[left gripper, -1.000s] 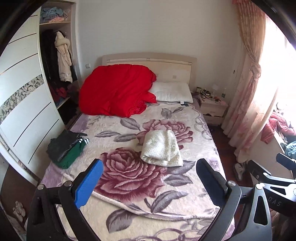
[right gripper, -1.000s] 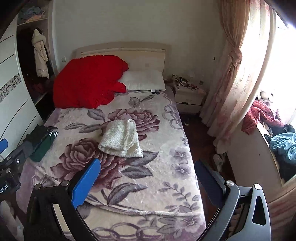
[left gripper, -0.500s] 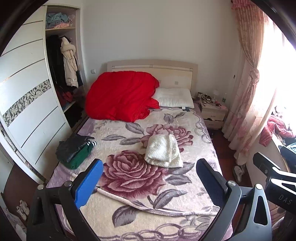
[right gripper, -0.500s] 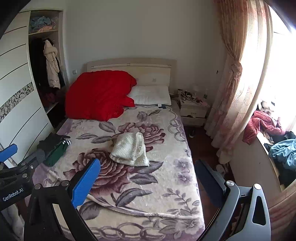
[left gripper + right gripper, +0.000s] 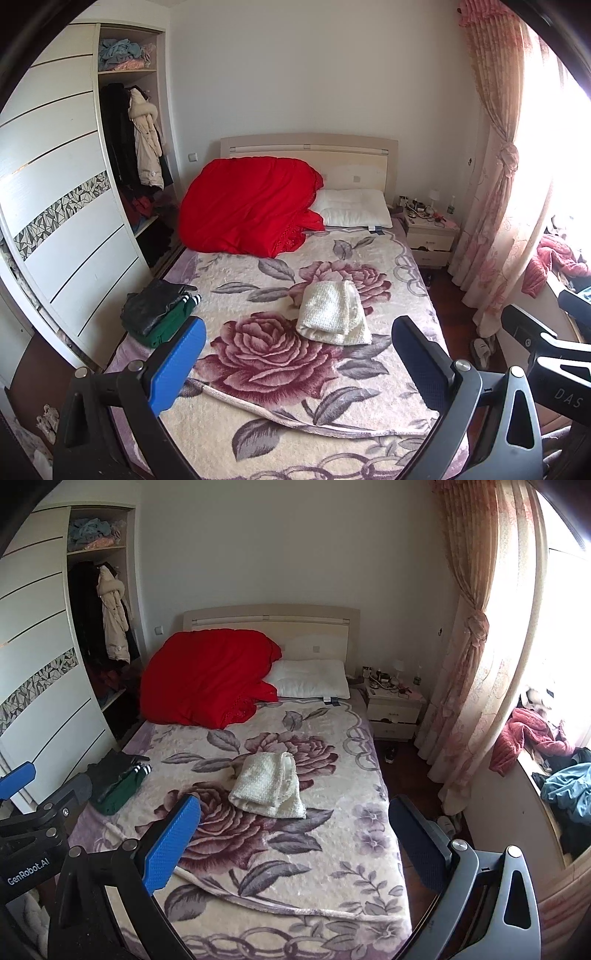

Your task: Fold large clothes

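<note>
A folded cream knit garment (image 5: 332, 312) lies in the middle of the bed (image 5: 236, 435) with its rose blanket; it also shows in the right wrist view (image 5: 267, 784). A folded stack of dark and green clothes (image 5: 159, 312) sits at the bed's left edge, also seen in the right wrist view (image 5: 118, 781). My left gripper (image 5: 299, 362) is open and empty, held well back from the bed's foot. My right gripper (image 5: 295, 840) is open and empty too, beside it to the right.
A red quilt (image 5: 251, 206) and white pillow (image 5: 354, 208) lie at the headboard. An open wardrobe (image 5: 125, 147) stands left. A nightstand (image 5: 430, 232), tied curtain (image 5: 502, 184) and a sill piled with clothes (image 5: 554, 768) are on the right.
Both grippers have pulled back and risen away from the bed, so more of the room shows. The cream garment and the clothes stack have not moved.
</note>
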`<state>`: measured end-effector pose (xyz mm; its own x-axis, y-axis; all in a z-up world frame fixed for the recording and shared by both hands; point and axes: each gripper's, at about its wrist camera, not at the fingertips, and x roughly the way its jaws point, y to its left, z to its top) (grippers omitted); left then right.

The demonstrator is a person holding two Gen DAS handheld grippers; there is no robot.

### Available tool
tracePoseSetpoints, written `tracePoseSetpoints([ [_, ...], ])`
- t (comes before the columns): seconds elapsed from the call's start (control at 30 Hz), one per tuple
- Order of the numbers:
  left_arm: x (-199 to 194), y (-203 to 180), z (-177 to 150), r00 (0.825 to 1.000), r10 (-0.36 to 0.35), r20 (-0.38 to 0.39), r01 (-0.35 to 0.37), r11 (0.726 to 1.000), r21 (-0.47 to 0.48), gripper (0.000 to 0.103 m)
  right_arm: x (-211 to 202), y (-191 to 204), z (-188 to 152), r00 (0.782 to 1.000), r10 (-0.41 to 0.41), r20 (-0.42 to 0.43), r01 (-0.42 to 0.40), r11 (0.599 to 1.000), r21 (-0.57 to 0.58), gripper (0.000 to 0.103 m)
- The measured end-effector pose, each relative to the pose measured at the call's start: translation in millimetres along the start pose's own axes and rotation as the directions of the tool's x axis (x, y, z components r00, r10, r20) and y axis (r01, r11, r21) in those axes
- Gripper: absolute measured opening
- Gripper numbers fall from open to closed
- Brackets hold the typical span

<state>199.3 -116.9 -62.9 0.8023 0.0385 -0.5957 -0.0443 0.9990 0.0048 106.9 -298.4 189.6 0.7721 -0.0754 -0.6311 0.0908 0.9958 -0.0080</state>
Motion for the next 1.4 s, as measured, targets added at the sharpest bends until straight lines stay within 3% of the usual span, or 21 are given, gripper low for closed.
tracePoseSetpoints([
  [1.4, -22, 1, 1, 0.999, -0.007, 0.038, 0.006, 1.0, 0.022, 0.103, 1, -6, 11, 1.0, 0.025, 0.011, -0.025, 0.999, -0.024, 0.103],
])
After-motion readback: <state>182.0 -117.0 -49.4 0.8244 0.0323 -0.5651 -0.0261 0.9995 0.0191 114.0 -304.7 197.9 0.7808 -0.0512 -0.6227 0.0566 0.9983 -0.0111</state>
